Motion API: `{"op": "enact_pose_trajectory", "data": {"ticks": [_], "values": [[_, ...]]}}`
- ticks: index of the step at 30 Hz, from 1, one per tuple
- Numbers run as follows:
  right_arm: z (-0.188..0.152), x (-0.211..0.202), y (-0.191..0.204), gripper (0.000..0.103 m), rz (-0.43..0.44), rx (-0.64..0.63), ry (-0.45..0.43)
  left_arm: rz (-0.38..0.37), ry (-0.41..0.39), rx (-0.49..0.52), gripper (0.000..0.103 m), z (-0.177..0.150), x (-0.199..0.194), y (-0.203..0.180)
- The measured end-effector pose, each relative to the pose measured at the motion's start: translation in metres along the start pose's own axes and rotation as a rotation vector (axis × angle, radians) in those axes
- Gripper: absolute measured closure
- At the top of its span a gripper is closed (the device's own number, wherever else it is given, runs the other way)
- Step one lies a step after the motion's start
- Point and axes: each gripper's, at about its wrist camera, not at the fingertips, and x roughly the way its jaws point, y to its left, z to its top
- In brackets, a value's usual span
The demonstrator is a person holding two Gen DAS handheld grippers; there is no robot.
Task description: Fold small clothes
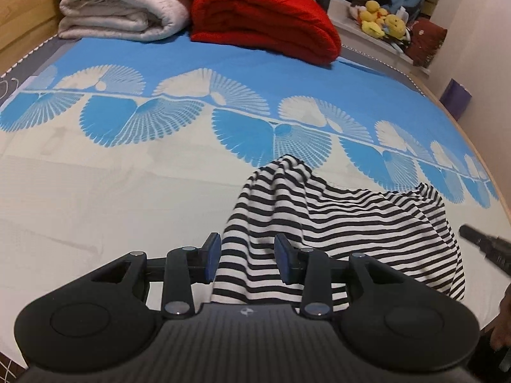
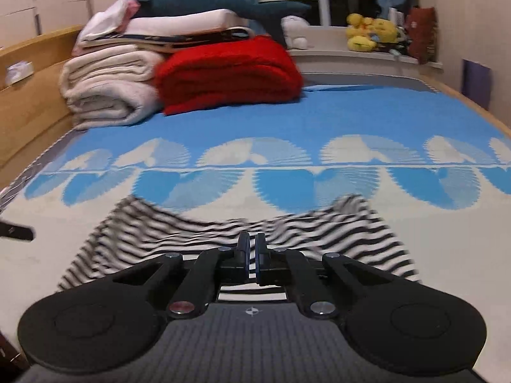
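Note:
A black-and-white striped garment [image 1: 335, 223] lies rumpled on the bed, one fold standing up at its far side. My left gripper [image 1: 247, 257] hovers over its near left part. The blue pads [image 1: 213, 255] stand apart and striped cloth shows in the gap; they do not squeeze it. In the right wrist view the same garment [image 2: 198, 236] is motion-blurred. My right gripper [image 2: 251, 258] is over its near edge with its pads together; I see no cloth between them. A dark fingertip of the right gripper [image 1: 479, 244] shows at the garment's right edge.
The bed cover [image 1: 127, 191] is cream with a blue fan pattern. At the headboard end lie a folded red blanket [image 1: 265, 22] and rolled white blankets [image 1: 121, 6]. Yellow plush toys [image 2: 370, 30] sit on the window ledge. A purple bag [image 1: 455, 99] stands beside the bed.

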Motion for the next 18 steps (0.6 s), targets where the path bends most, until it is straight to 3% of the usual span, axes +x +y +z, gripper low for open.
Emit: {"op": "enact_pose_trajectory", "data": {"ticks": [5,7,9,13,14,15,16,18], "values": [[-0.015,0.013,0.046,0.093,0.110,-0.083,0.067,0.015,0.008,-0.006,0.060,-0.001,0.000,0.010],[-0.021,0.016,0.062,0.067,0.123,-0.126,0.074,0.020,0.013,-0.013,0.058,-0.002,0.000,0.014],[-0.025,0.019,0.077,0.064,0.135,-0.174,0.079,0.024,0.018,-0.019,0.056,-0.002,0.001,0.019],[-0.032,0.025,0.099,0.065,0.169,-0.234,0.097,0.035,0.030,-0.019,0.056,-0.003,0.003,0.024],[-0.033,0.027,0.104,0.070,0.176,-0.249,0.096,0.039,0.033,-0.017,0.056,-0.003,0.004,0.025],[-0.034,0.028,0.109,0.090,0.184,-0.265,0.090,0.042,0.037,-0.015,0.056,-0.003,0.005,0.026],[-0.035,0.029,0.114,0.100,0.192,-0.280,0.088,0.046,0.041,-0.012,0.056,-0.003,0.006,0.027],[-0.038,0.033,0.123,0.100,0.215,-0.310,0.091,0.053,0.047,-0.008,0.055,-0.003,0.007,0.029]]}}
